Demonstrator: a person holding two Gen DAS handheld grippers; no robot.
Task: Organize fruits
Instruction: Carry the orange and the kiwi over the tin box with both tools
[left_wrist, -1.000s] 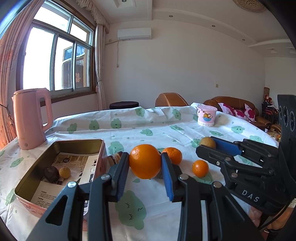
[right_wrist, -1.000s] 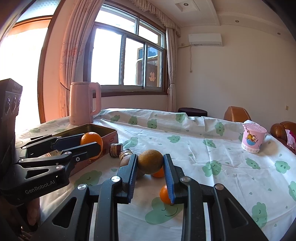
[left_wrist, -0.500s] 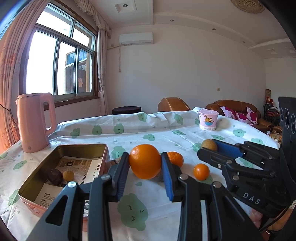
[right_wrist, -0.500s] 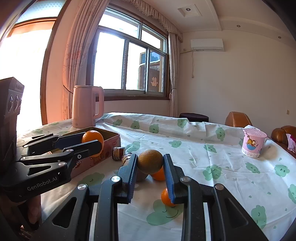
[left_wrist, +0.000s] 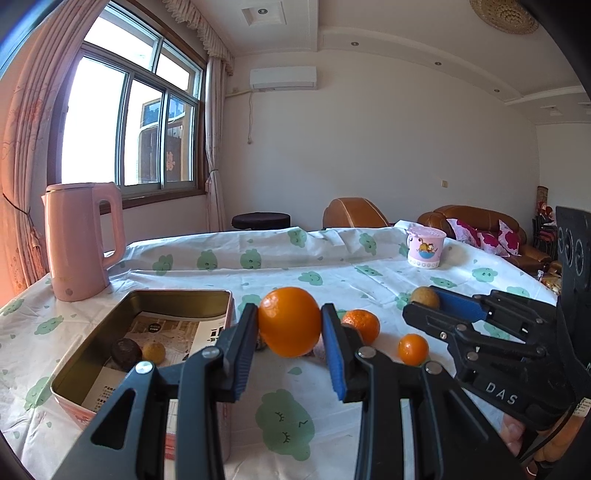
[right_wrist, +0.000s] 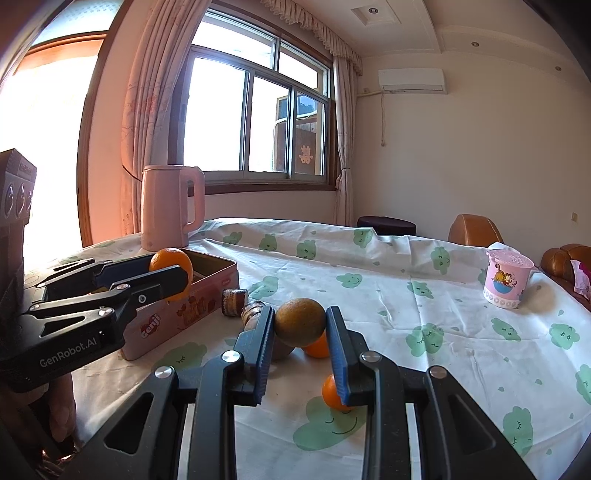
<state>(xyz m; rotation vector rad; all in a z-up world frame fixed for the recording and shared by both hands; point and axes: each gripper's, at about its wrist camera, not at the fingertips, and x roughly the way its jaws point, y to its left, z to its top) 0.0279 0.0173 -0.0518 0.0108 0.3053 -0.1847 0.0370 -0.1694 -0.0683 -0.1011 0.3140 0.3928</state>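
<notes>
My left gripper (left_wrist: 290, 325) is shut on a large orange (left_wrist: 289, 321) and holds it above the cloth, right of the open pink tin (left_wrist: 177, 295); it also shows in the right wrist view (right_wrist: 170, 273). My right gripper (right_wrist: 300, 325) is shut on a brownish-green round fruit (right_wrist: 300, 322), seen too in the left wrist view (left_wrist: 424, 297). Two small mandarins (left_wrist: 361, 325) (left_wrist: 413, 349) lie on the table. A dark fruit (left_wrist: 126, 353) and a small yellow fruit (left_wrist: 154, 352) lie in the tin.
A pink kettle (left_wrist: 79, 242) stands behind the tin at the far left. A pink cartoon cup (left_wrist: 424, 246) stands at the far right. Two small brown wrapped cakes (right_wrist: 233, 302) lie beside the tin. The table carries a white cloth with green clouds (left_wrist: 284, 424).
Both grippers have risen a little with their fruit, and the left one has drifted slightly toward the tin. Grips are unchanged.
</notes>
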